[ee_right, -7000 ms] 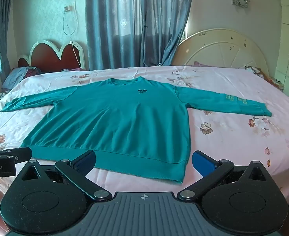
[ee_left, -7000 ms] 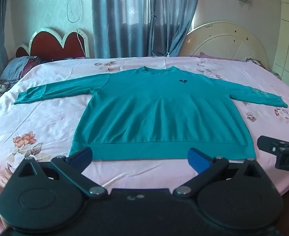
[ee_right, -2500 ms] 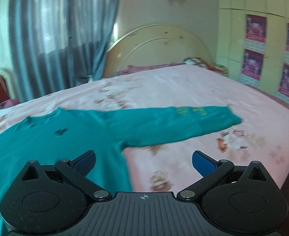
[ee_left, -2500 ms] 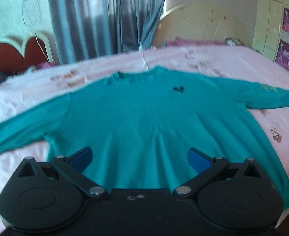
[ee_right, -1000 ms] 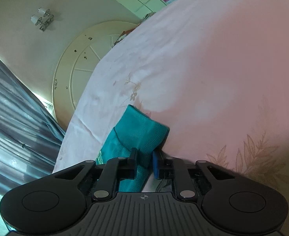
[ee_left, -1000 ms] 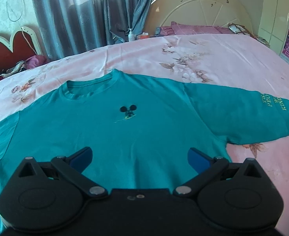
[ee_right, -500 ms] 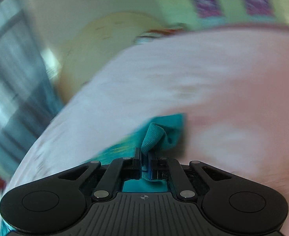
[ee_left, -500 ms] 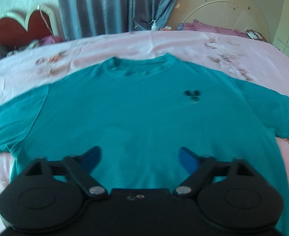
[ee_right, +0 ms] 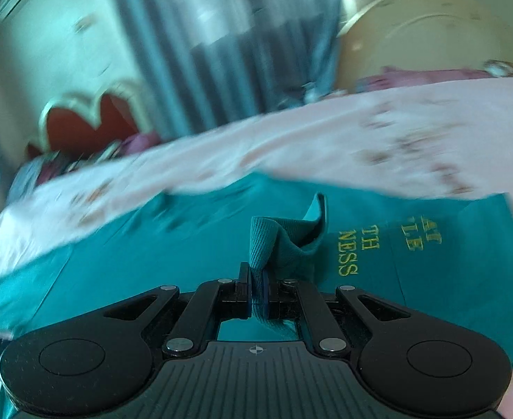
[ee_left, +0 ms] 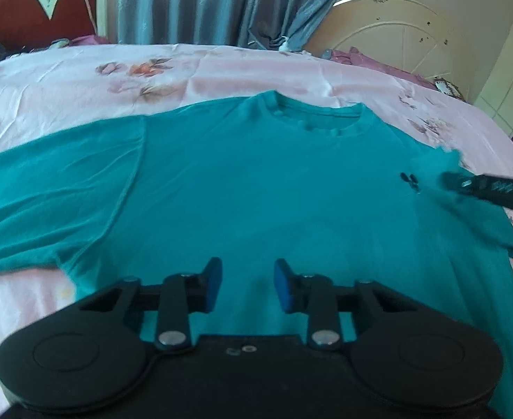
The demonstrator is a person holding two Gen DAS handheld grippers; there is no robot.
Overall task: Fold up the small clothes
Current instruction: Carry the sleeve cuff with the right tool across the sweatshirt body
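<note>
A teal long-sleeved sweatshirt (ee_left: pixel 256 188) lies flat, front up, on a pink floral bed (ee_left: pixel 64 80). My left gripper (ee_left: pixel 247 284) hovers over its lower chest, jaws partly open with nothing between them. My right gripper (ee_right: pixel 255 295) is shut on the ribbed cuff (ee_right: pixel 274 241) of the right sleeve and holds it over the sleeve, whose yellow lettering (ee_right: pixel 361 248) shows. In the left wrist view the right gripper (ee_left: pixel 483 188) sits at the right near the small chest logo (ee_left: pixel 408 178), with the sleeve bunched at it.
Grey-blue curtains (ee_left: pixel 221 3) hang behind the bed. A red heart-shaped headboard (ee_left: pixel 40 14) stands at the back left, a cream round headboard (ee_left: pixel 403 45) at the back right. Pink sheet surrounds the shirt.
My right gripper has carried the cuff inward over the sleeve toward the chest. My left gripper's jaws have narrowed and it has shifted left over the shirt.
</note>
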